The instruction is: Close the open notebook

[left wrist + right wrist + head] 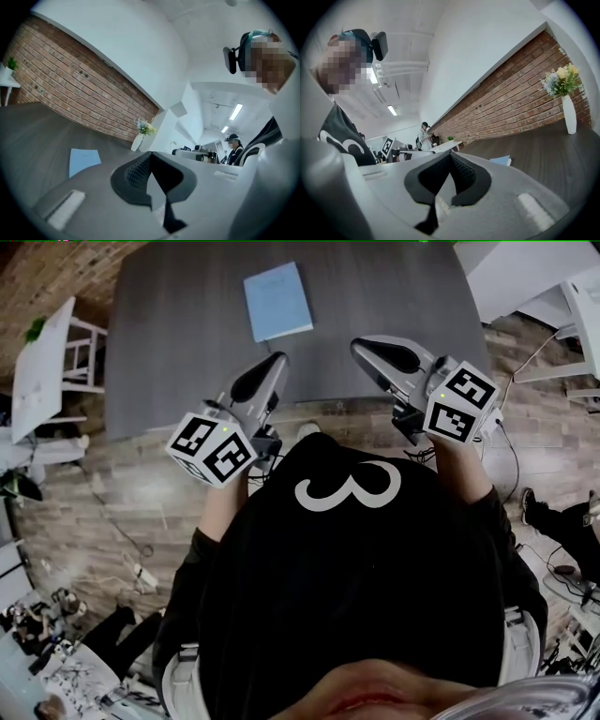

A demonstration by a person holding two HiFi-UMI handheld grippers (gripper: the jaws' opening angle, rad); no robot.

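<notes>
The notebook's (277,301) cover is matt paper, the table (169,343) dull wood-grain, the wall (70,89) rough brick.

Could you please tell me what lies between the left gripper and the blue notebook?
Nothing but bare grey table: in the head view the stretch from the left gripper to the notebook holds no object, and the left gripper view agrees.
</notes>
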